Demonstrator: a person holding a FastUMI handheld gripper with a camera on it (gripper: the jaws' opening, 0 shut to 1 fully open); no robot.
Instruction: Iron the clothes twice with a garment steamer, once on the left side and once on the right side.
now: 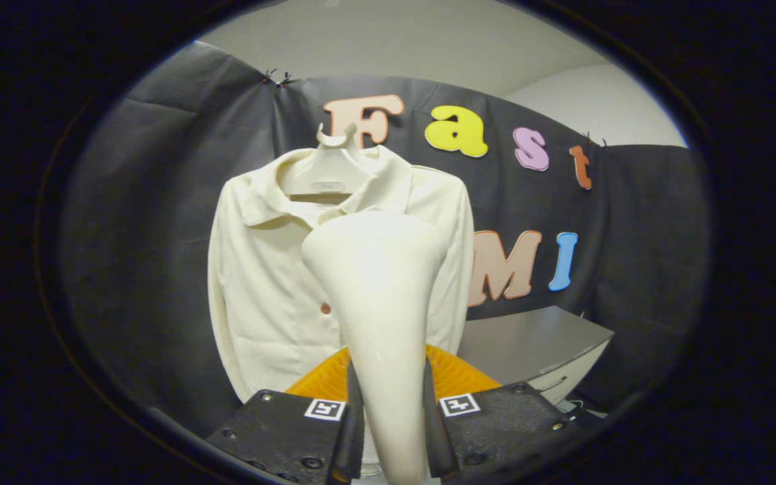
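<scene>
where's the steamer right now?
In the gripper view, the garment steamer stands upright between the fingers of the gripper, which press its handle from both sides. Its head overlaps the shirt hanging on a hanger beyond.

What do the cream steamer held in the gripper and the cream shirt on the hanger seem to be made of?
The gripper is shut on the cream steamer: probably glossy moulded plastic, smooth with soft highlights. The cream collared shirt looks like matte woven or knit fabric, showing folds. Its pale hanger seems plastic too.
</scene>
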